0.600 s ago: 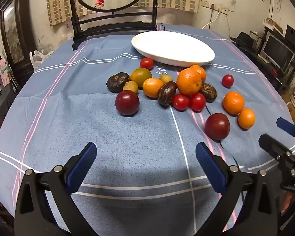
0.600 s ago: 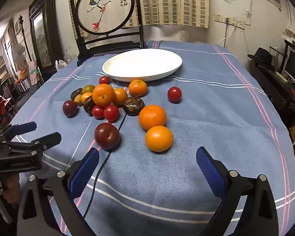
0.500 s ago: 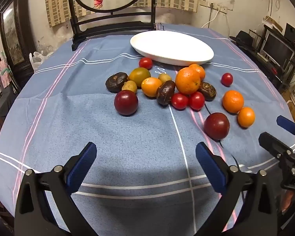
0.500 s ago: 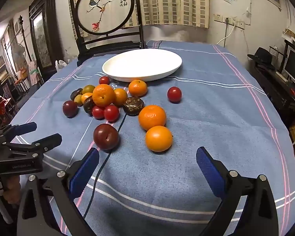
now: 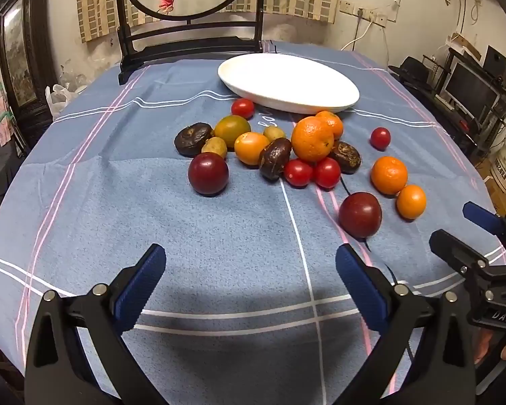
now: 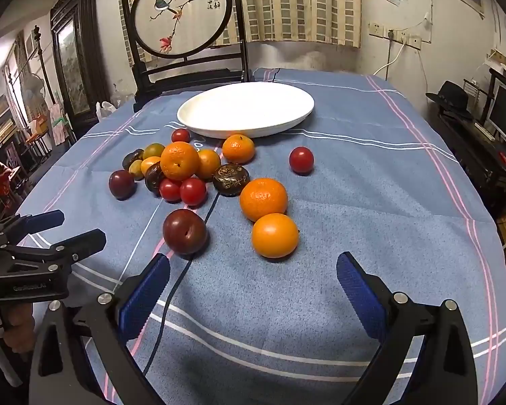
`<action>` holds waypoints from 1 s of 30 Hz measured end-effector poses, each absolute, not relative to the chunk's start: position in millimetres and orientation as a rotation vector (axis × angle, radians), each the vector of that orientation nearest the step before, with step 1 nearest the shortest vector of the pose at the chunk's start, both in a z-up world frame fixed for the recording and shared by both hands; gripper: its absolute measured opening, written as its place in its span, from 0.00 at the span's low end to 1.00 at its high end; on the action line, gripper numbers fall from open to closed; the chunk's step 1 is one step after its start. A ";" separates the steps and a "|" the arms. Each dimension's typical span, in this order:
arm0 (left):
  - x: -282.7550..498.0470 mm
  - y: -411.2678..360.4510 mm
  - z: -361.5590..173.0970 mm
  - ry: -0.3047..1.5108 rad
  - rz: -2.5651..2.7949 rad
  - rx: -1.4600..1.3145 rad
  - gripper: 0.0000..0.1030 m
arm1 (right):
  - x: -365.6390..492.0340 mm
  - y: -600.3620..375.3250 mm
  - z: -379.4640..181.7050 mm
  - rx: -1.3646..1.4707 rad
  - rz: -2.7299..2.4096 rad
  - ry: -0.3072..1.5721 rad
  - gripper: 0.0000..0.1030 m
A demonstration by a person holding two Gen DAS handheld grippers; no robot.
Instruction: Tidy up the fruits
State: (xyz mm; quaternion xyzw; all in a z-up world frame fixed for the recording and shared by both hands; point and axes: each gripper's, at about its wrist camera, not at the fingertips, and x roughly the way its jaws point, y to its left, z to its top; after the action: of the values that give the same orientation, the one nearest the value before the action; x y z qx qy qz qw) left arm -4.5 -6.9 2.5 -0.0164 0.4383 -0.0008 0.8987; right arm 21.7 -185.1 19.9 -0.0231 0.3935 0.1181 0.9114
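Left gripper (image 5: 249, 278) and right gripper (image 6: 253, 281) both gape empty over the tablecloth (image 5: 151, 202), fruits (image 5: 276, 155) heaped mid-cloth before the far-edge plate (image 5: 286, 82): round, slippery, likely bruisable, best pinched across their middles.

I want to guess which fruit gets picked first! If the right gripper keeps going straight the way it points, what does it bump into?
Probably the blue tablecloth first; the smooth orange lies nearest ahead of the open right gripper.
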 end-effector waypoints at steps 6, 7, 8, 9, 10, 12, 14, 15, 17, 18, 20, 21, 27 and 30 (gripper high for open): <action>-5.2 -5.3 1.1 0.910 0.016 -0.030 0.96 | 21.9 -184.6 19.4 -0.047 0.246 0.814 0.96; -5.3 -5.3 1.0 0.909 0.018 -0.028 0.96 | 22.0 -184.3 19.1 -0.047 0.246 0.815 0.96; -5.3 -5.3 1.0 0.910 0.019 -0.026 0.96 | 22.0 -183.7 18.1 -0.045 0.244 0.816 0.96; -5.4 -5.4 0.8 0.910 0.020 -0.025 0.96 | 22.0 -183.8 17.7 -0.044 0.245 0.817 0.96; -5.4 -5.2 0.7 0.910 0.020 -0.026 0.96 | 22.1 -183.7 17.1 -0.042 0.246 0.817 0.96; -5.7 -4.6 0.1 0.913 0.028 -0.026 0.96 | 22.1 -183.6 17.1 -0.043 0.245 0.818 0.96; -5.1 -3.9 -0.1 0.914 0.033 -0.025 0.96 | 21.6 -182.7 17.1 -0.044 0.249 0.818 0.96; -5.1 -3.3 -0.4 0.914 0.032 -0.028 0.96 | 21.8 -182.9 16.5 -0.043 0.250 0.818 0.96; -5.5 -2.5 -0.6 0.915 0.030 -0.033 0.96 | 21.8 -182.2 16.0 -0.043 0.250 0.818 0.96; -5.7 -2.4 -0.4 0.915 0.029 -0.033 0.96 | 22.2 -181.6 15.3 -0.044 0.251 0.819 0.96; -5.6 -2.1 -0.4 0.914 0.028 -0.034 0.96 | 22.2 -181.5 15.1 -0.044 0.251 0.819 0.96; -5.6 -2.2 -0.4 0.915 0.028 -0.035 0.96 | 22.2 -181.5 15.1 -0.044 0.251 0.819 0.96; -6.2 -1.7 0.0 0.916 0.024 -0.038 0.96 | 20.5 -179.3 15.3 -0.048 0.252 0.815 0.96; -6.7 -1.9 0.0 0.916 0.022 -0.038 0.96 | 20.3 -179.4 15.3 -0.047 0.252 0.816 0.96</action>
State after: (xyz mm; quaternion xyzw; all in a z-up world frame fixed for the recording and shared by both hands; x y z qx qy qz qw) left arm -6.7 -1.9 0.0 -0.0185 0.4420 0.0109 0.8968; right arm 20.3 -179.4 15.3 -0.0229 0.3955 0.1220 0.9100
